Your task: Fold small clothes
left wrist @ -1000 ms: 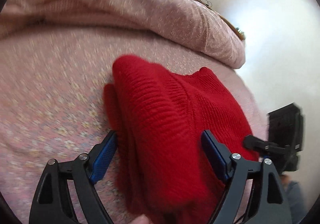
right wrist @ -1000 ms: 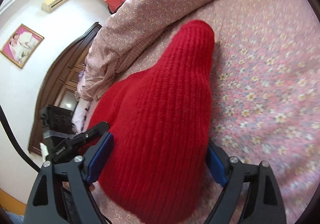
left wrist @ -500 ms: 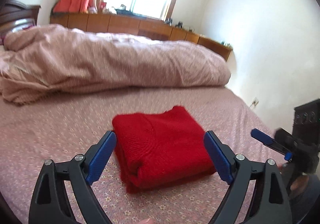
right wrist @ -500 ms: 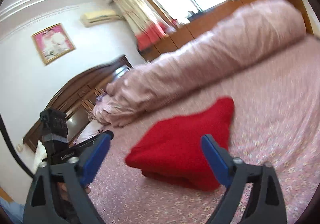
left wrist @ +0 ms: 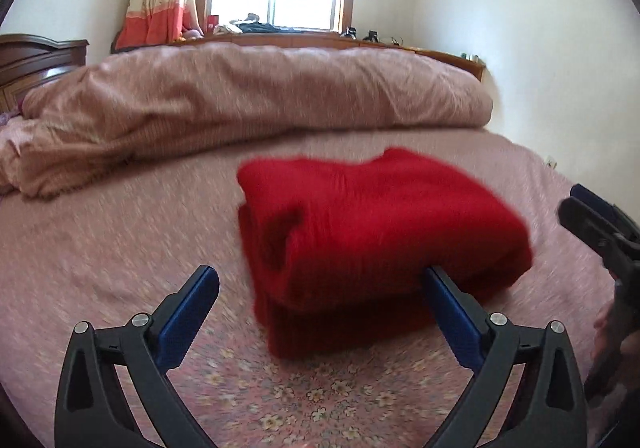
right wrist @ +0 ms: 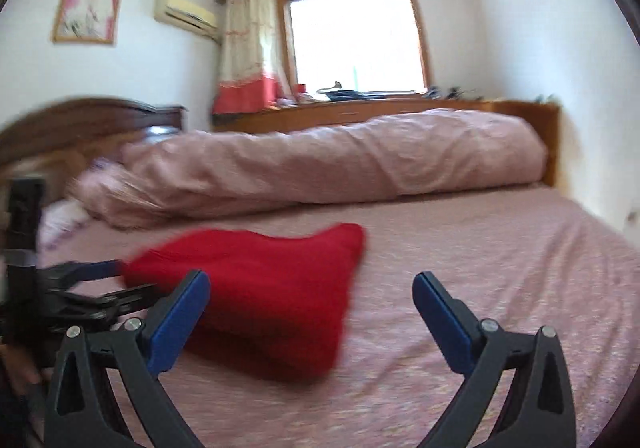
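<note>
A folded red knitted sweater [left wrist: 372, 232] lies in a thick stack on the pink flowered bed sheet [left wrist: 100, 248]. My left gripper [left wrist: 320, 288] is open and empty, just in front of the sweater, its right finger close to the stack's front edge. My right gripper [right wrist: 310, 290] is open and empty, level with the sweater [right wrist: 272, 288] and to its right. The right gripper also shows at the right edge of the left wrist view [left wrist: 596, 220]. The left gripper shows at the left of the right wrist view [right wrist: 80, 284].
A rolled pink duvet [left wrist: 256, 100] lies across the far side of the bed. A dark wooden headboard [right wrist: 80, 116] is at the left, a wooden sideboard [right wrist: 360, 112] under the window behind. A white wall [left wrist: 540, 48] runs along the right.
Both grippers have pulled back from the sweater and levelled out. A second ago they were right over it; now it lies folded on the sheet in front of them.
</note>
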Available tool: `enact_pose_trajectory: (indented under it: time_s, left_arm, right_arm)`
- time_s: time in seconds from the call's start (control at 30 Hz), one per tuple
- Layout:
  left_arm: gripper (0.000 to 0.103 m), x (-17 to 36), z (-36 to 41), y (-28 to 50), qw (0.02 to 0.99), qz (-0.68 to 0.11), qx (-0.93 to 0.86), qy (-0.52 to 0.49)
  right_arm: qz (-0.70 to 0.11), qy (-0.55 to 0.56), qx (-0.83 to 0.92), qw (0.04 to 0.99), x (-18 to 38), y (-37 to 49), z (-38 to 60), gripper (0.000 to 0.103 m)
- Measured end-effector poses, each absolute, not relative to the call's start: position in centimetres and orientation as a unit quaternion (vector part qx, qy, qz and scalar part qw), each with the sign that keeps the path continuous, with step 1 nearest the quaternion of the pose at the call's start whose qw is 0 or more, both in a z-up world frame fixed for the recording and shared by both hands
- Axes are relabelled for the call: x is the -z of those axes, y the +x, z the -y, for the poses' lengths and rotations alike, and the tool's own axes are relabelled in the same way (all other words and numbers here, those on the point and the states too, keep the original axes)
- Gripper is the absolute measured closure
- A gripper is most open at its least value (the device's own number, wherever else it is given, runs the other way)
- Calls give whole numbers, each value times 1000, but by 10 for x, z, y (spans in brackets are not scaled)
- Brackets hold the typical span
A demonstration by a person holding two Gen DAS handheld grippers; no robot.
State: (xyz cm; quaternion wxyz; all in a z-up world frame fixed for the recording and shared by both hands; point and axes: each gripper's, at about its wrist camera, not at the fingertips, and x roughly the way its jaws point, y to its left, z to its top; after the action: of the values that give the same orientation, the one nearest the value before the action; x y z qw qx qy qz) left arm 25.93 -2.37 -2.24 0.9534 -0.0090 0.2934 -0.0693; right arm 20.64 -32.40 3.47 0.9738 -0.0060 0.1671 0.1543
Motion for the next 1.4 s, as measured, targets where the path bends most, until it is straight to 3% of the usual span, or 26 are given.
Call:
enact_pose_trajectory:
  time_s: [0.13, 1.4]
  left_arm:
    - [5, 37, 28, 270, 943, -326, 61, -5]
    - [5, 39, 23, 266, 941, -330, 74, -32]
  right_arm:
    - [-210, -43, -121, 969, -13, 222, 314, 0]
    - [-207, -59, -130, 968, -7, 221, 300, 0]
